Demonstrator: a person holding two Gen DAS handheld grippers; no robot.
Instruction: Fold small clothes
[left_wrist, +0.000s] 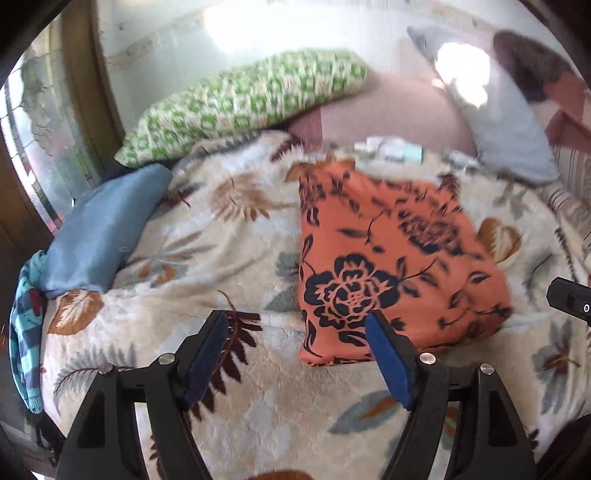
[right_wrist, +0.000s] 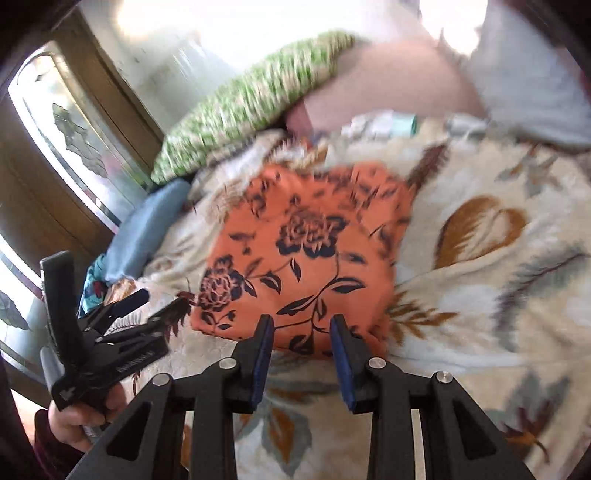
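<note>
Both grippers sit above the near edge of the bed, and neither has anything in it. Your left gripper (left_wrist: 295, 356) has its jaws spread wide over bare blanket (left_wrist: 229, 236), nothing between the pads. Your right gripper (right_wrist: 302, 360) is narrower but also open, jaws apart with only air between them, just short of the cloth. Right ahead lies the orange cloth (left_wrist: 388, 254), black flowers on it, resting flat on the blanket as a tidy rectangle. I'd say this piece is folded and let go, so you're between garments. Off at the left edge wait a blue garment (left_wrist: 103, 236) and a striped one (left_wrist: 24, 332) beside it. Next move, by my read: swing left, pinch one, bring it centre. Far back, the green pillow (left_wrist: 243, 103).
</note>
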